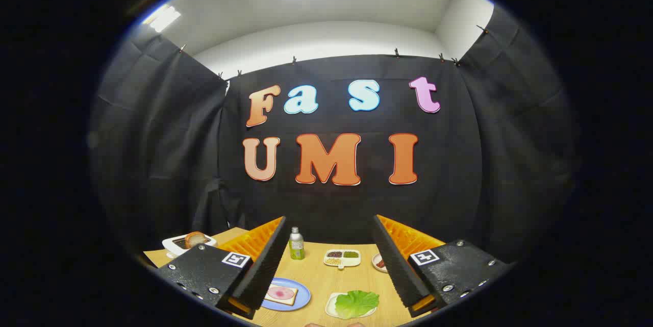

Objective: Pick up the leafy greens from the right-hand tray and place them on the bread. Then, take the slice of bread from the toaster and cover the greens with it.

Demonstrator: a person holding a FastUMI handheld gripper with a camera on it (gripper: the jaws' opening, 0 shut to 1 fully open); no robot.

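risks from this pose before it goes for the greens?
1. The open gripper is high above the table; the leafy greens lie flat on a small tray, so the fingers may nudge the tray.
2. The bottle stands upright between toaster and plate; a later swing could topple it.

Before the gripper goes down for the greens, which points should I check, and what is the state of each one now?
1. Gripper open: ok, the fingers stand wide apart with nothing between them.
2. Greens on their tray: ok, one leaf lies there, between the fingers and low in the gap.
3. Greens free to grasp: ok, nothing lies on the leaf.
4. Bread ready on the blue plate: ok, it lies flat with a pink slice on top, beside the left finger.
5. Second slice in the toaster: ok, it stands up out of the slot.
6. Bottle and divided dish out of the path: ok, both stand beyond the greens.
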